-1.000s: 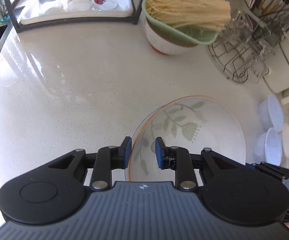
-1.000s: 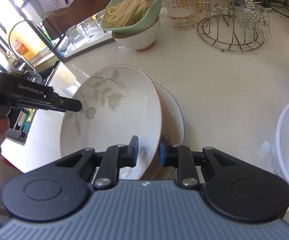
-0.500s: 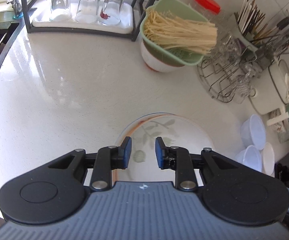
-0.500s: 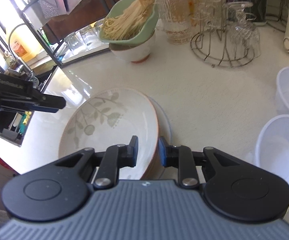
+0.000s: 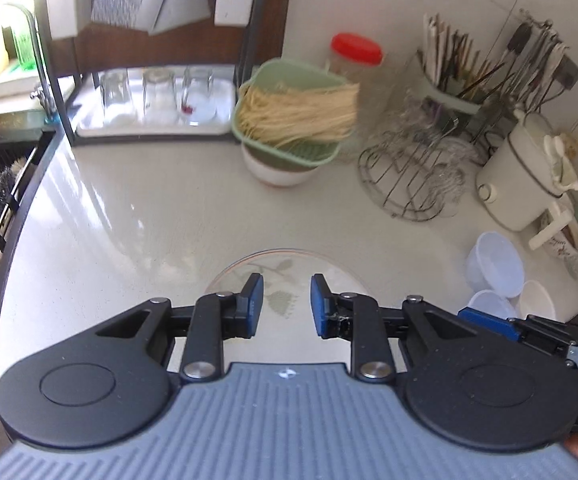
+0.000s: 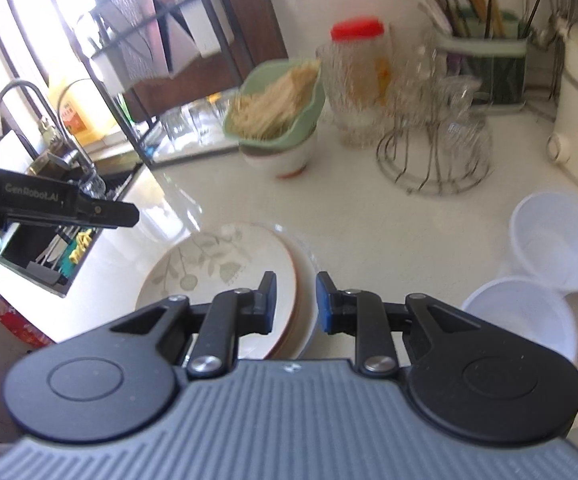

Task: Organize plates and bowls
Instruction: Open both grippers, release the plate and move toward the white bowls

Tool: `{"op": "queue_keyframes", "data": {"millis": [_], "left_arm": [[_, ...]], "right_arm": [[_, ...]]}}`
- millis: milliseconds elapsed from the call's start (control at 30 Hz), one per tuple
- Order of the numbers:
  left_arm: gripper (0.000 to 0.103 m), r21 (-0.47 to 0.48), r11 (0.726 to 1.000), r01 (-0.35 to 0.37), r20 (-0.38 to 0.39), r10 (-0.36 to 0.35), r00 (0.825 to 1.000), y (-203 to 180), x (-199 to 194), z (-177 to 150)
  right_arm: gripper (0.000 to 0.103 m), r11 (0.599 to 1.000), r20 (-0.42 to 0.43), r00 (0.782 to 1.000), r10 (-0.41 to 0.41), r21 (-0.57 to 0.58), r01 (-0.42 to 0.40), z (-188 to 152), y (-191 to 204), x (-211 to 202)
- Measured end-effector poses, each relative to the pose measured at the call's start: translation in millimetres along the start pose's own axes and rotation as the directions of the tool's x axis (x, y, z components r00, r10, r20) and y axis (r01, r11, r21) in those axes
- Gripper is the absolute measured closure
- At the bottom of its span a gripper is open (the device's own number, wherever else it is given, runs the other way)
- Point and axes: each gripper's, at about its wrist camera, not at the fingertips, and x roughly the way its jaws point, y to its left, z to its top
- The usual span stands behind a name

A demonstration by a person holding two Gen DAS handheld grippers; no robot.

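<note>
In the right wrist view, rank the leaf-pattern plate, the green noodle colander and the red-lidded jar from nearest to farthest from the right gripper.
From the right gripper:
1. Leaf-pattern plate, right at the fingertips, slightly left, top of the stack.
2. Green noodle colander, farther back, about centre, sitting on a white bowl.
3. Red-lidded jar, behind the colander, to its right, near the wall.

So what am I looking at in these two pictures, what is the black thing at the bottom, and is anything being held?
Each picture comes from a camera on a hand-held claw, looking forward along its two blue-tipped fingers. The black and grey body at the bottom is the claw itself; a person carries one in each hand. The left claw and the right claw both hover, open and empty, above a stack of plates with a leaf pattern on the white counter. Nearby stand white plastic bowls, a green basket of noodles and a wire glass rack.
</note>
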Motion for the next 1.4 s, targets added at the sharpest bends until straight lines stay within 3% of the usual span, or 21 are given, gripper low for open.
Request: {"op": "queue_keyframes", "data": {"millis": [300,600,1033,1267,1400], "left_arm": [[0.075,-0.007,1.0,0.006,0.036,-0.006,0.999,-30.8,-29.0,-14.6],[0.075,-0.009,1.0,0.027,0.023,-0.026,0.999,-41.5,-32.1,-19.8],[0.075,0.072,0.991,0.115,0.016,-0.117,0.993,-79.5,-9.2,-25.3],[0.074,0.12,0.98,0.156,-0.025,-0.154,0.988,-104.2,17.9,-29.3],[0.065,0.154,0.972,0.179,-0.062,-0.172,0.983,-117.8,43.3,-34.7]], "right_arm": [[0.078,0.999,0.104,0.994,-0.02,-0.023,0.023,7.8,-6.1,-48.1],[0.078,0.998,0.137,0.988,-0.07,0.006,0.07,4.6,-15.8,-72.8],[0.078,0.981,0.181,0.965,-0.19,0.067,0.181,-17.4,-39.8,-88.9],[0.078,0.961,0.143,0.957,-0.252,0.152,0.23,-39.6,-67.3,-89.4],[0.078,0.945,0.115,0.949,-0.292,0.185,0.268,-53.5,-81.5,-85.5]]}}
